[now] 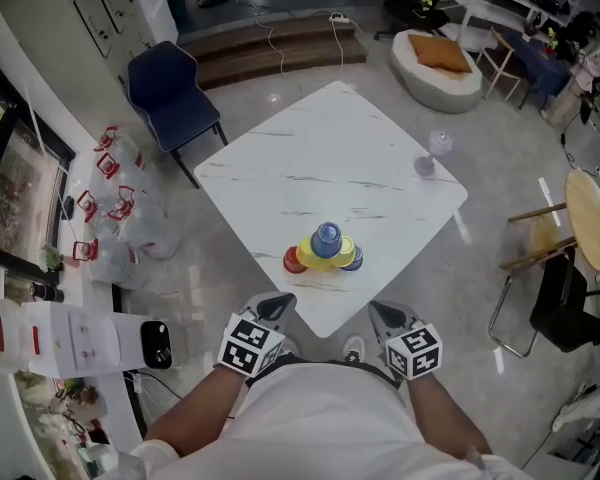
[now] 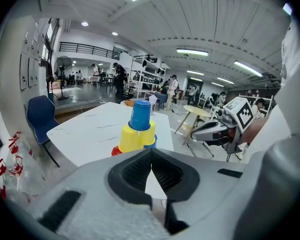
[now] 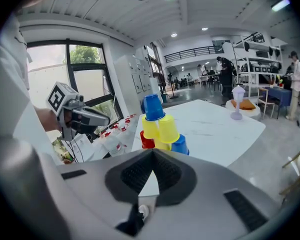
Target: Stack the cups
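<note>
Cups (image 1: 323, 250): upside down, piled as a pyramid near the near corner of the table (image 1: 320, 138); mouths down, insides hidden.
Top: blue cup (image 1: 326, 235) resting on two yellow cups (image 1: 317, 256).
Base: red cup (image 1: 293, 261) at left, lower blue cup (image 1: 354, 260) at right.
Left gripper (image 1: 278, 305): clenched, nothing between the jaws, short of the table edge.
Right gripper (image 1: 384, 312): clenched, empty, likewise off the table.
</note>
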